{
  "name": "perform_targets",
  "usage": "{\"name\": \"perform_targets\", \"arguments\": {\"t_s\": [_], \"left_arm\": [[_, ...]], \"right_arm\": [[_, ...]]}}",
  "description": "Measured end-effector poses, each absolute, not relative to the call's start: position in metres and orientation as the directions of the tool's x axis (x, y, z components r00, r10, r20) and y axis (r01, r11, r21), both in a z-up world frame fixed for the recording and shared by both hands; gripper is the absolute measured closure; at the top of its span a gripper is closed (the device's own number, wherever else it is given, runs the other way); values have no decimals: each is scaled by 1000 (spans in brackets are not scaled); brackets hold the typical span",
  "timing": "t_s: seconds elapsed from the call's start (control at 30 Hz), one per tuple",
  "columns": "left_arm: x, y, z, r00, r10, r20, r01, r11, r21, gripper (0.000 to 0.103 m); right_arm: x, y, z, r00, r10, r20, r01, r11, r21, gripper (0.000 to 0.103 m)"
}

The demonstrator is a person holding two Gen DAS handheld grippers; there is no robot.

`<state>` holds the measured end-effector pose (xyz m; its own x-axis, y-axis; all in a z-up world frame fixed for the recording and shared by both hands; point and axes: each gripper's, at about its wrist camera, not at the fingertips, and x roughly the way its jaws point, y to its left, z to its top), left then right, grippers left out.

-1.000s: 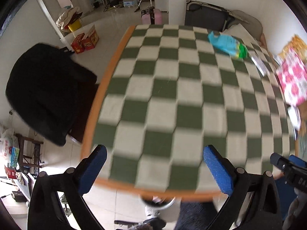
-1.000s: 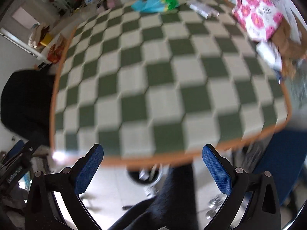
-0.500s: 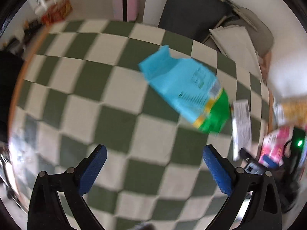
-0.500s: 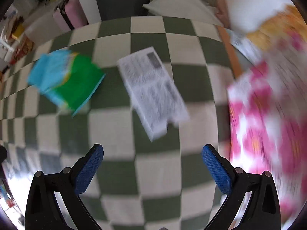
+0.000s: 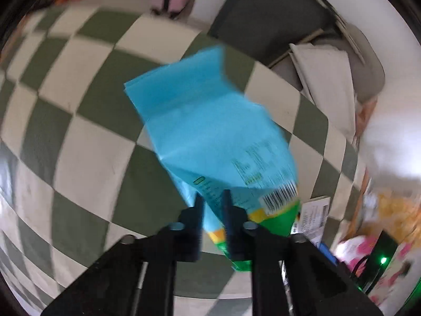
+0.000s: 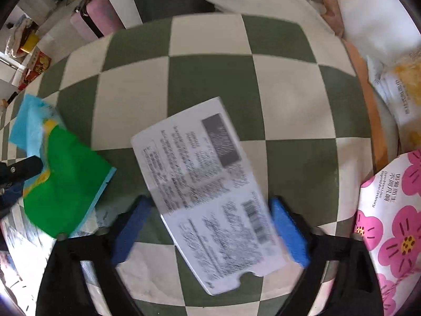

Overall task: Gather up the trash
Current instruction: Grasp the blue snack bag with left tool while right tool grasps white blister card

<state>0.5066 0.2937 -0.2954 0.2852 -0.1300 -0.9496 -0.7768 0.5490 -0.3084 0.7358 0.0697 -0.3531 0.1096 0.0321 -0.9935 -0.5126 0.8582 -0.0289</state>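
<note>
blue bag [image 5: 210, 131] pinched in left gripper [image 5: 212, 197]

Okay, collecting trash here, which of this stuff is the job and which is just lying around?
Job:
- blue and green wrapper, pinched in the left gripper
- white printed packet, between the closing right gripper jaws

Lying about:
- pink flowered bag
- pink suitcase
- checkered tablecloth

Left gripper [image 5: 213, 197] clamped; right gripper [image 6: 209, 210] closing.
</note>
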Motion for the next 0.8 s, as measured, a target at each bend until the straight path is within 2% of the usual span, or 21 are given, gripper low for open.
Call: {"name": "perform_targets", "arguments": {"t_s": [0.17, 0.33, 0.63, 0.8], "left_arm": [[491, 280, -271, 276, -16, -961, -708, 673, -214, 102], [460, 271, -244, 288, 71, -955, -652, 745, -141, 103], [403, 252, -212, 301, 136, -944, -615, 784, -83, 103], [336, 236, -191, 327, 166, -930, -603, 794, -70, 103]], "right_arm": [[723, 63, -354, 116, 19, -993, -497, 866, -41, 18], [716, 49, -348, 106, 64, -992, -462, 887, 8, 19], [668, 32, -319, 126, 141, -982, -438, 896, 72, 20], [622, 14, -301, 138, 185, -973, -425, 898, 110, 20]]}}
